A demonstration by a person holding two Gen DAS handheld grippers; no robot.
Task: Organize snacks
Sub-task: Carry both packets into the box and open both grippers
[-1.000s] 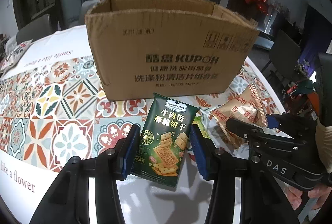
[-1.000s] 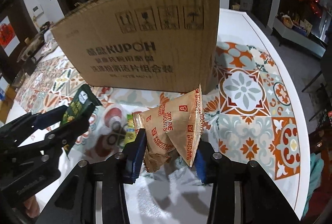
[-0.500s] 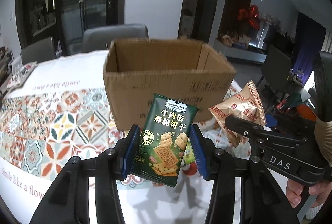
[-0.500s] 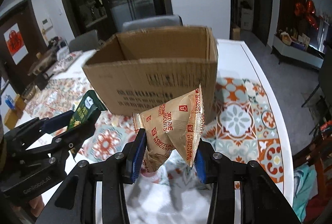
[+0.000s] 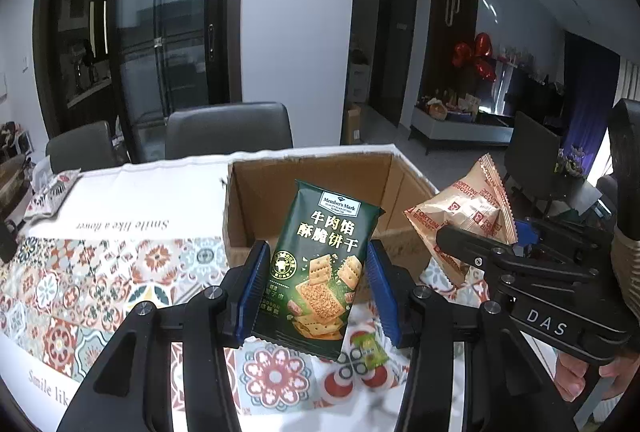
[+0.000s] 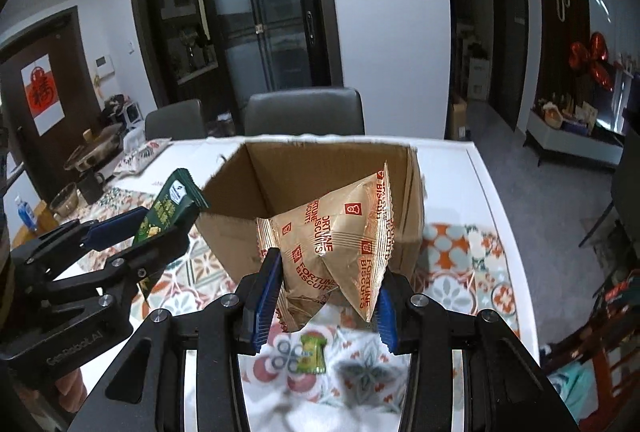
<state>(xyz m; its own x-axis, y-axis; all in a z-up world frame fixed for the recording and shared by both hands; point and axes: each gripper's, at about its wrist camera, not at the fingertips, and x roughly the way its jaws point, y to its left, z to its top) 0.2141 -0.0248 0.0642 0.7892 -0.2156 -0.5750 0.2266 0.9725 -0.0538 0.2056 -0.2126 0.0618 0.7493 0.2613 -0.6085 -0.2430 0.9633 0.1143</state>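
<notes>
While my left gripper (image 5: pixel 316 292) looks forward from the left wrist view, its blue pads (image 5: pixel 251 288) are clamped on the two side edges of a green cracker pack (image 5: pixel 322 264), held upright at centre. An open carton (image 5: pixel 312 191) stands behind the pack at 12 o'clock on a tablecloth (image 5: pixel 100 272) of patterned tiles. At 3 o'clock my right gripper (image 5: pixel 516 244) pinches a tan biscuit bag (image 5: pixel 464 216), level with the carton's near rim. A small green candy (image 5: pixel 366 348) lies on the cloth at 5 o'clock, just below the pack. A grey chair (image 5: pixel 228 129) stands beyond the table at 11 o'clock.

From the right wrist view, my right gripper (image 6: pixel 326 302) is closed on the lower part of the biscuit bag (image 6: pixel 336 232), which rises in front of the carton (image 6: pixel 320 167). The carton's inside, so far as visible, shows bare cardboard. At 9 o'clock my left gripper (image 6: pixel 156 228) holds the cracker pack (image 6: pixel 172 203), tilted, beside the carton's left corner. The candy (image 6: pixel 312 348) lies on the cloth (image 6: pixel 460 272) at 6 o'clock, between my fingers and below the bag.
</notes>
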